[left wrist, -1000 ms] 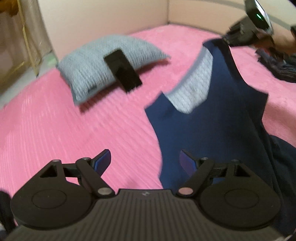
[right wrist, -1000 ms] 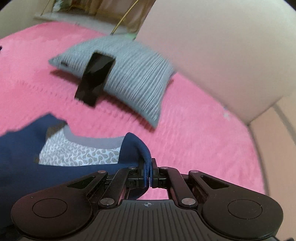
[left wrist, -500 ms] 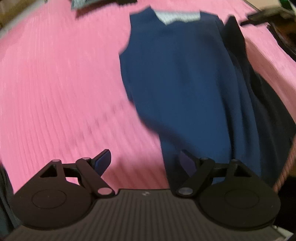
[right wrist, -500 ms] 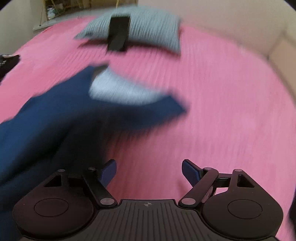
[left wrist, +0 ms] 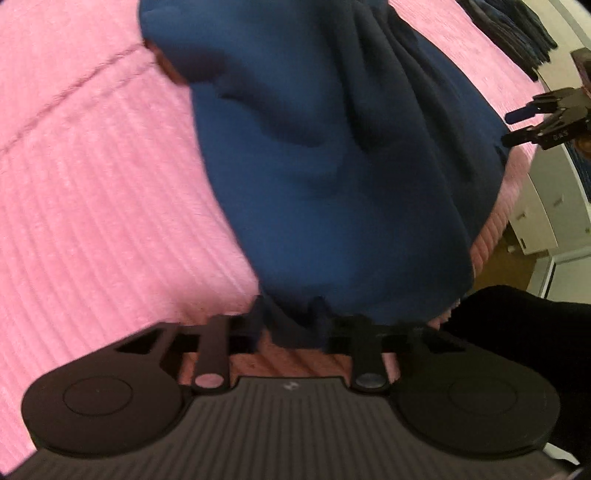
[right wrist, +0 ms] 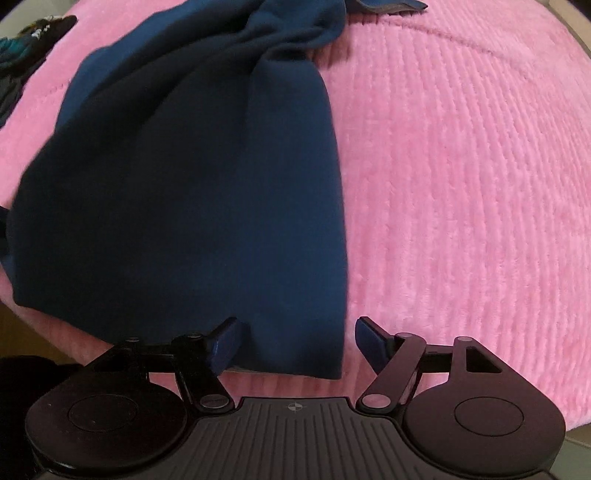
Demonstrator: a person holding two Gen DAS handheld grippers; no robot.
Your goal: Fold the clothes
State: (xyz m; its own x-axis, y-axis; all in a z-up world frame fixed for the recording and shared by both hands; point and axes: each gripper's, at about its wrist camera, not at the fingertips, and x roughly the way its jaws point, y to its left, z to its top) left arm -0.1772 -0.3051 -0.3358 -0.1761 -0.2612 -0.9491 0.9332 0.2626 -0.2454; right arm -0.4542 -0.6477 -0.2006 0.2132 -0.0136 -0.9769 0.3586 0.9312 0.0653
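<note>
Pinching down with my left gripper, I have just closed its jaws on the near hem of the navy blue sleeveless cotton top; a bunched tuck of cloth sits between the pads, right at the near edge of the pink ribbed plush bedcover.

My right gripper has jaws that have just been narrowing yet stand apart. The other hem corner lies between them, nearer the left finger, and neither pad presses on it, so that hand holds nothing.

From both tools the top's long axis runs away toward twelve o'clock, hem near, neckline far. In the right wrist view its straight side edge climbs from six toward twelve, with bare pink bedcover from one round to five. In the left wrist view the cloth spreads from twelve to two, wrinkled lengthwise.

I judge the coming lift depends on the right hand: it is as near the hem as the left, but must close on that corner before both can carry the hem away toward the neckline.

Farther off, at one o'clock in the left view, a dark crumpled garment lies on the bedcover.
</note>
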